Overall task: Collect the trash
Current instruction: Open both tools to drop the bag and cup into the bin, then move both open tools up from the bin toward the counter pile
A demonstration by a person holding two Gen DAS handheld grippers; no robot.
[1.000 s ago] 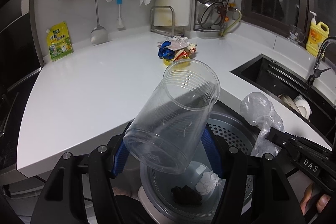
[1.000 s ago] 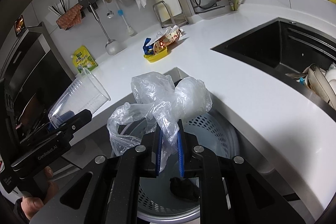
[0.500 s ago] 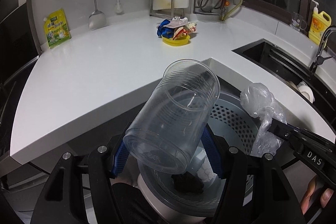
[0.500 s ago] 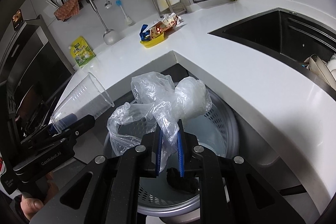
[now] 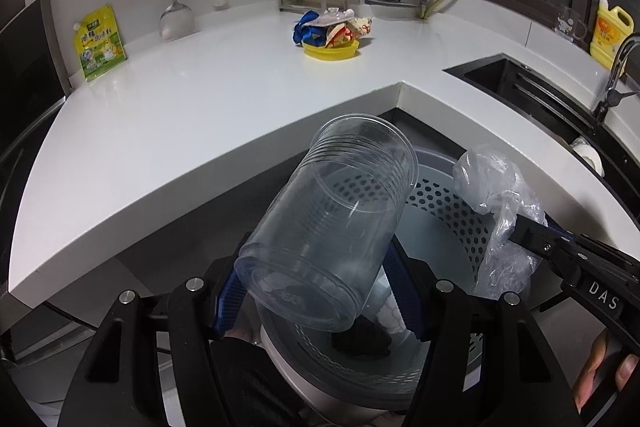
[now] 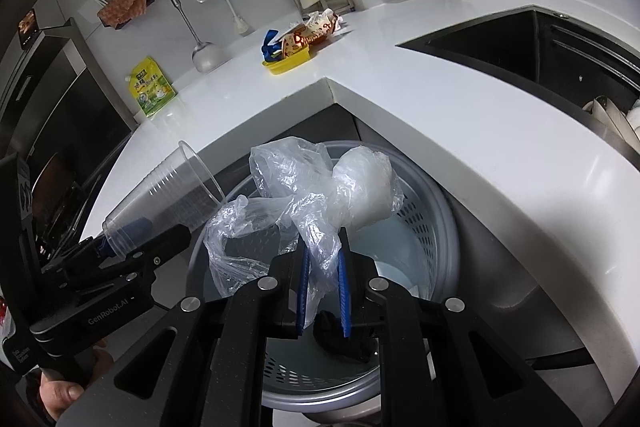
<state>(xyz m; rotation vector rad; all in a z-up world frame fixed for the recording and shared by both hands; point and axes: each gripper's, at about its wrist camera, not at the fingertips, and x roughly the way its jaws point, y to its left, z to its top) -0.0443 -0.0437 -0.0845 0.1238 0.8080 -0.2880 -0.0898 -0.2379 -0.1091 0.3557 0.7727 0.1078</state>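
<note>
My left gripper (image 5: 320,291) is shut on a clear plastic cup (image 5: 332,227), tilted with its mouth up and away, above the grey perforated trash bin (image 5: 452,211). The cup also shows at the left of the right wrist view (image 6: 168,199). My right gripper (image 6: 323,287) is shut on a crumpled clear plastic bag (image 6: 312,195), held over the bin (image 6: 420,211). The bag also shows in the left wrist view (image 5: 500,223). A dark scrap (image 5: 360,341) and white paper (image 5: 390,315) lie inside the bin.
A white counter (image 5: 200,115) wraps around the bin. A yellow dish with wrappers (image 5: 330,35) sits on it at the back. A green-yellow pouch (image 5: 98,43) leans on the wall at the left. A black sink (image 5: 552,99) is at the right.
Both grippers have drawn back and lower from the counter with the cup and the bag still held. The bin now fills more of both views.
</note>
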